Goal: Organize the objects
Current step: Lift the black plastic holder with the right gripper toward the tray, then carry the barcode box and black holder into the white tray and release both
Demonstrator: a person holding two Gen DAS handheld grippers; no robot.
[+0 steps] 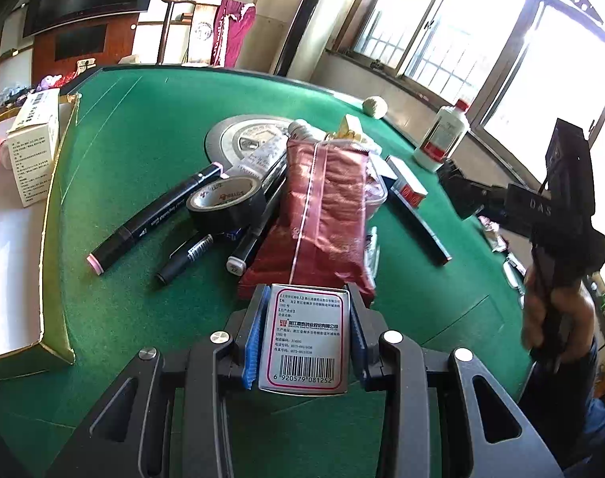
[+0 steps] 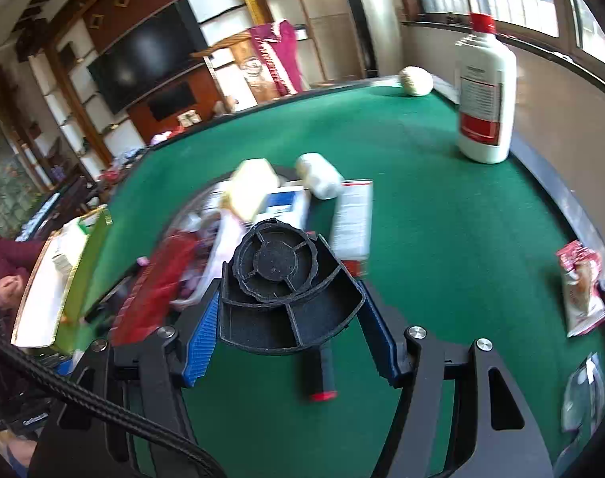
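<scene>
Left hand-held gripper [image 1: 304, 336] pinches a small white medicine box [image 1: 305, 338] between its blue pads, barcode facing up, above the green tabletop [image 1: 143, 127]. Just ahead of it lies a red foil packet [image 1: 322, 215]; ahead and to its left sit a roll of black tape [image 1: 225, 203] and a black marker [image 1: 155, 219]. Right hand-held gripper [image 2: 290, 310] clamps a black plastic part [image 2: 286, 286]. Far ahead to its right stands a white bottle [image 2: 485, 91].

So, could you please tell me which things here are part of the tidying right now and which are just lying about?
In hand:
left gripper holding the medicine box
right gripper holding the black plastic part

Lying about:
tape roll
red packet
white bottle
green table
</scene>
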